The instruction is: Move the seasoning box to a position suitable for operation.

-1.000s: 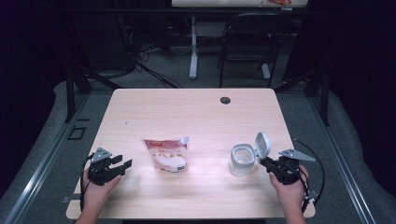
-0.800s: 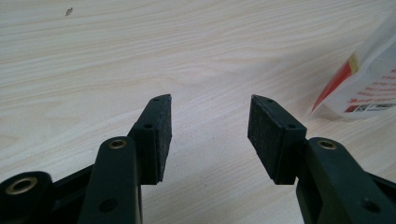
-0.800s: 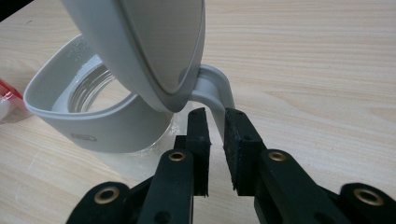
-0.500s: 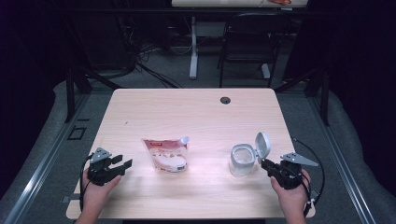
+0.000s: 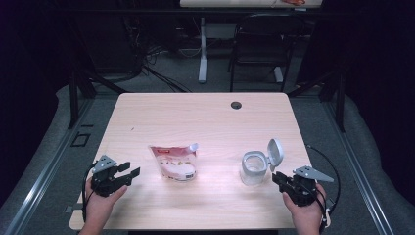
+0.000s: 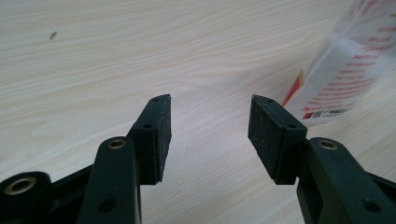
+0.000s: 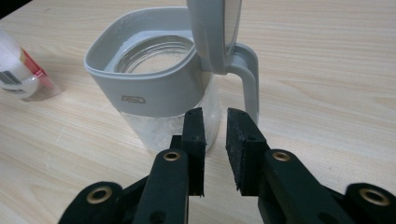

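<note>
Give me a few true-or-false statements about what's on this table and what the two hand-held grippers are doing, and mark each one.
1. The jar has its lid flipped open. True.
2. The pouch lies to the right of the jar in the high view. False: it lies to its left, nearer the left gripper.
3. The left gripper is clamped on the pouch. False: its jaws stand open with bare table between them.
4. The right gripper points at the jar with nothing between its jaws. True; they have just been opening.
5. The jar lies on its side. False: it stands upright.
</note>
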`<state>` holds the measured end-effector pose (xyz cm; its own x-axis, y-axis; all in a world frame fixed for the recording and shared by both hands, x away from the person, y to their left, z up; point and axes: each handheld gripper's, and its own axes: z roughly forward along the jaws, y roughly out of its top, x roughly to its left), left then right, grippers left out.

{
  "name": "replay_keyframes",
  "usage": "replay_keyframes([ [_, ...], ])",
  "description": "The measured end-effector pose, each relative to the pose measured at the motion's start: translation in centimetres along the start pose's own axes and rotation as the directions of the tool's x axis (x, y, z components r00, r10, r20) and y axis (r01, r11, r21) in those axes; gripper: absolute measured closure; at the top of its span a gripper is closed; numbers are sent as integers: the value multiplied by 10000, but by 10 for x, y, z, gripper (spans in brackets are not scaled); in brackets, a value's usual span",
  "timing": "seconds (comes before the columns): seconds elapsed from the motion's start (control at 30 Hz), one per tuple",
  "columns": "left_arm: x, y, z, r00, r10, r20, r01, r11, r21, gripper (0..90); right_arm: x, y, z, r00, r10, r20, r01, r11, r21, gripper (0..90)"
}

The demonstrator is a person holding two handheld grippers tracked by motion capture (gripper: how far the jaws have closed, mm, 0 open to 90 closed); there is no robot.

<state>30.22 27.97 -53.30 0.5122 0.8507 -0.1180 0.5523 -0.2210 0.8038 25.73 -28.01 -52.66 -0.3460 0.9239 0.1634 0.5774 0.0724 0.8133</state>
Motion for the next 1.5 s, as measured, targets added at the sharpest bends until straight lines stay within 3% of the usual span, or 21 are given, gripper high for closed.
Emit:
replay_keyframes([
  [0.2,-3,3,-4,9997,-167,160,171,9994,-286,495,1,0,-2,9999,62,-137,-64,9999,-134,774],
  [0.77,-19,18,-17,9977,254,625,-234,9992,-332,543,9,4,-8,9986,-172,-500,151,9991,-405,754],
  [1.2,-26,38,-25,9921,667,1064,-631,9973,-376,551,13,5,-4,9978,-334,-570,318,9991,-282,740],
  [1.5,-38,61,-28,9824,1163,1461,-1090,9924,-571,569,14,5,-3,9984,-286,-493,273,9993,-271,729],
])
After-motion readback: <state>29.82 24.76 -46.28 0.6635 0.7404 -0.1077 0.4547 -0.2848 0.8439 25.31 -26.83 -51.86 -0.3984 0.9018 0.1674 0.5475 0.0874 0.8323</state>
